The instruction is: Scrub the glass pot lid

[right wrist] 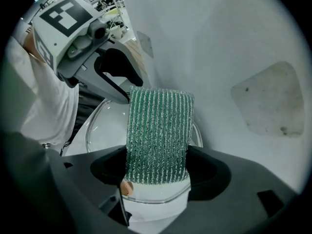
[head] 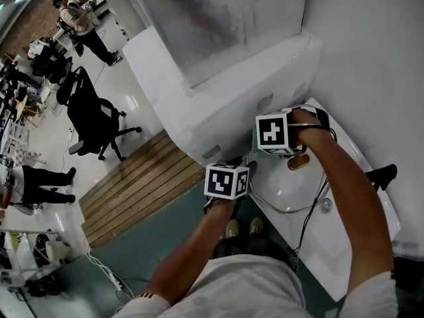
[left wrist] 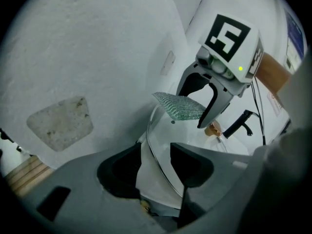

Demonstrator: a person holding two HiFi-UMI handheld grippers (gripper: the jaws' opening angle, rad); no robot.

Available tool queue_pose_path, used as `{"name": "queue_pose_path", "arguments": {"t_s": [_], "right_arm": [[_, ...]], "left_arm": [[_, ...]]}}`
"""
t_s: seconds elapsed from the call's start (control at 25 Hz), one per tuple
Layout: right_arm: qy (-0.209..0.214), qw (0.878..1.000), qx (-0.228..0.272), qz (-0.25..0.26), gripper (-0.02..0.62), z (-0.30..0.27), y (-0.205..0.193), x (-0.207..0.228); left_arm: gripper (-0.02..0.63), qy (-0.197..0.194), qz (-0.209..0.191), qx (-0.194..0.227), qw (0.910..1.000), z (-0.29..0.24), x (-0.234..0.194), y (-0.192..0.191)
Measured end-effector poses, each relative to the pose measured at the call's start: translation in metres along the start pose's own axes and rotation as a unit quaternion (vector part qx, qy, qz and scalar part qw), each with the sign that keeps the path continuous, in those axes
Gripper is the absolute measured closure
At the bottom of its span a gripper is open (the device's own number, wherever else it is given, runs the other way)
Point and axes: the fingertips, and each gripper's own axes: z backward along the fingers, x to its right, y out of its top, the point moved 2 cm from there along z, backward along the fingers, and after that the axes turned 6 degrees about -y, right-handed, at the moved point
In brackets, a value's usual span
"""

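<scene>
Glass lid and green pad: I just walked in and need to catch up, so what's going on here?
A person is working over a white basin with a gripper in each hand. The right gripper is shut on a green scrubbing pad and holds it over the glass pot lid, pointing down at it. The left gripper is open, with the lid's rim standing between its jaws. Whether the pad touches the glass I cannot tell.
</scene>
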Motion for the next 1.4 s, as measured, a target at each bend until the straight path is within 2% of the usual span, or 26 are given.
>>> {"name": "queue_pose_path", "arguments": {"t_s": [0.24, 0.4, 0.56, 0.76, 0.96, 1.2, 1.4], "right_arm": [[0.021, 1.0, 0.0, 0.009, 0.247, -0.011, 0.009, -0.003], [0.028, 1.0, 0.011, -0.003, 0.247, -0.012, 0.008, -0.002], [0.037, 0.998, 0.032, -0.038, 0.247, -0.013, -0.001, 0.003], [0.039, 0.99, 0.072, -0.119, 0.247, -0.01, -0.023, 0.017], [0.039, 0.97, 0.109, -0.214, 0.247, -0.008, -0.052, 0.028], [0.037, 0.937, 0.133, -0.321, 0.247, -0.009, -0.09, 0.036], [0.049, 0.909, 0.154, -0.385, 0.247, -0.018, -0.105, 0.029]], "left_arm": [[0.417, -0.02, 0.015, 0.003, 0.9997, -0.002, 0.0, 0.0], [0.456, -0.03, 0.013, 0.008, 0.9994, -0.003, 0.003, 0.0], [0.457, -0.033, 0.013, 0.009, 0.9993, -0.004, 0.003, 0.0], [0.457, -0.025, 0.008, 0.005, 0.9996, -0.004, 0.001, 0.0], [0.456, -0.023, 0.007, 0.005, 0.9997, -0.002, 0.002, -0.001], [0.456, -0.027, 0.02, 0.009, 0.9994, 0.0, 0.005, 0.0], [0.456, -0.024, 0.012, 0.008, 0.9996, 0.003, 0.003, -0.004]]}}
